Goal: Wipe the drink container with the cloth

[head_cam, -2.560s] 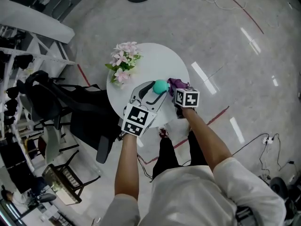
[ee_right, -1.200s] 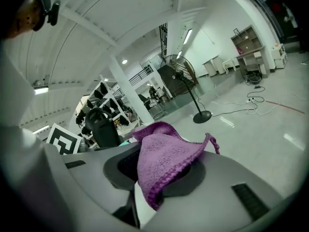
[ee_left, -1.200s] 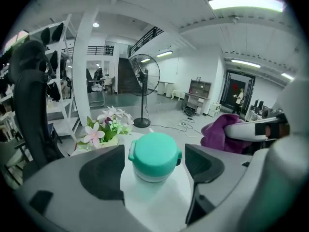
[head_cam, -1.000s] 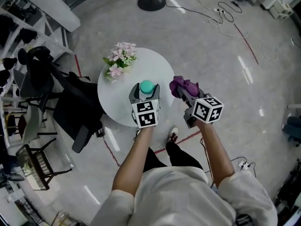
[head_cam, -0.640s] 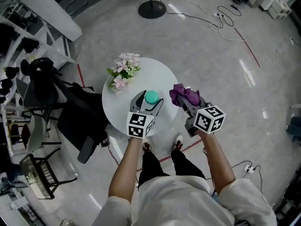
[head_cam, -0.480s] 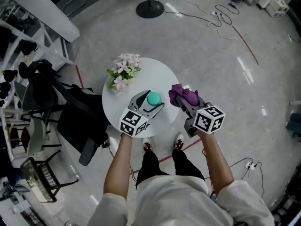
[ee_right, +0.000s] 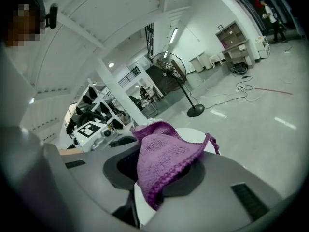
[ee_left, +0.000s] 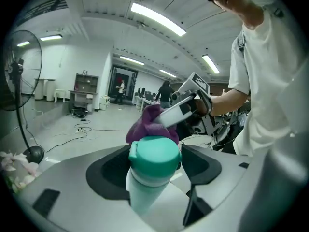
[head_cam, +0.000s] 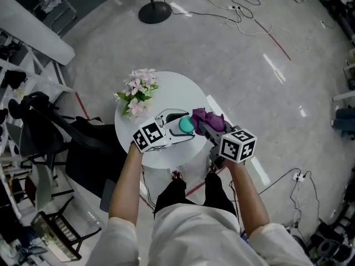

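Note:
My left gripper (head_cam: 178, 126) is shut on the drink container, a white bottle with a teal cap (head_cam: 186, 125). It holds the bottle over the round white table (head_cam: 166, 90), rolled so the cap points right. In the left gripper view the teal cap (ee_left: 154, 153) sits between the jaws above the white bottle body (ee_left: 144, 193). My right gripper (head_cam: 203, 124) is shut on a purple knitted cloth (head_cam: 206, 119), which is up against the cap or just beside it. The cloth (ee_right: 164, 156) drapes over the right jaws and hides their tips. Behind the cap, the cloth (ee_left: 147, 124) and right gripper (ee_left: 186, 109) show.
Pink flowers (head_cam: 136, 90) stand at the table's back left. A black chair (head_cam: 83, 143) is close on the left. A fan's round base (head_cam: 154, 11) and cables (head_cam: 238, 7) lie on the floor farther off. Shelving stands along the left side.
The left gripper has rolled, tipping the bottle so its cap faces right. The right gripper has moved left, bringing the cloth from apart to right by the cap.

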`<state>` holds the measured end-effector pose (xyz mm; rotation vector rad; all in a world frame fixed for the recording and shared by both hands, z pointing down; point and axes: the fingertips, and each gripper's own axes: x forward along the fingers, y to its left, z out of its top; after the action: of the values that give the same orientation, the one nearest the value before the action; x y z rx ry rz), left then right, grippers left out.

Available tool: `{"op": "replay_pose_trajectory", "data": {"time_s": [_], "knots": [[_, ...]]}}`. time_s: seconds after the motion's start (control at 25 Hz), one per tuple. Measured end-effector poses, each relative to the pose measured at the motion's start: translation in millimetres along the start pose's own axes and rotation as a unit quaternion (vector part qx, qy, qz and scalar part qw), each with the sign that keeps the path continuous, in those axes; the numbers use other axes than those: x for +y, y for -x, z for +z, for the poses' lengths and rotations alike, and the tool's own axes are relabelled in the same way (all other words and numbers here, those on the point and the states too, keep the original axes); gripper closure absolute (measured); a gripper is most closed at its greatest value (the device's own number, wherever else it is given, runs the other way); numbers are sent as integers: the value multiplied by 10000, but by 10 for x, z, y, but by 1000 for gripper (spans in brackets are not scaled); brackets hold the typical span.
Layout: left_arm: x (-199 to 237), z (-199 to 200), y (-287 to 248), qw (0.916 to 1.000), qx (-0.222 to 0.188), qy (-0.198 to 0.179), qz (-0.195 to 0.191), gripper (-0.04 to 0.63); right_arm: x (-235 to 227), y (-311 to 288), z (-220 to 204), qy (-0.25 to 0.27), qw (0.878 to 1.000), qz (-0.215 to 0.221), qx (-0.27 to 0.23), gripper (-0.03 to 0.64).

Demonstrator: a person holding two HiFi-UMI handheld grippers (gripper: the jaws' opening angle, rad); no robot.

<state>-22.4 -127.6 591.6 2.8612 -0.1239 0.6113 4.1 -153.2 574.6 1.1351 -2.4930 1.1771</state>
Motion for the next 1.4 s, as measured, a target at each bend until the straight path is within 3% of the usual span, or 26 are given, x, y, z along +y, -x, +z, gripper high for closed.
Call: {"op": "replay_pose_trajectory", "data": {"time_s": [0.24, 0.56, 0.8, 1.12, 1.24, 1.4], "knots": [[-16, 44, -29, 9989, -231, 55, -399, 256, -247, -82, -193, -325, 9965, -734, -238, 515], [-2, 61, -53, 9971, -503, 87, -567, 255, -769, -333, -895, -683, 9879, -1347, 358, 518], [-13, 28, -42, 9956, -446, 114, -821, 252, -1033, -559, -1450, -783, 9754, -1816, 971, 517], [22, 33, -10, 9921, -246, -64, -1230, 252, -1111, -724, -1539, -232, 9732, -1954, 1190, 517], [34, 19, -12, 9942, -236, 74, -1051, 249, -1103, -615, -1510, -459, 9776, -1734, 1102, 512], [183, 27, 127, 9954, -707, 632, -133, 209, -1077, -336, -1319, -617, 9822, -1555, 858, 512]]}}
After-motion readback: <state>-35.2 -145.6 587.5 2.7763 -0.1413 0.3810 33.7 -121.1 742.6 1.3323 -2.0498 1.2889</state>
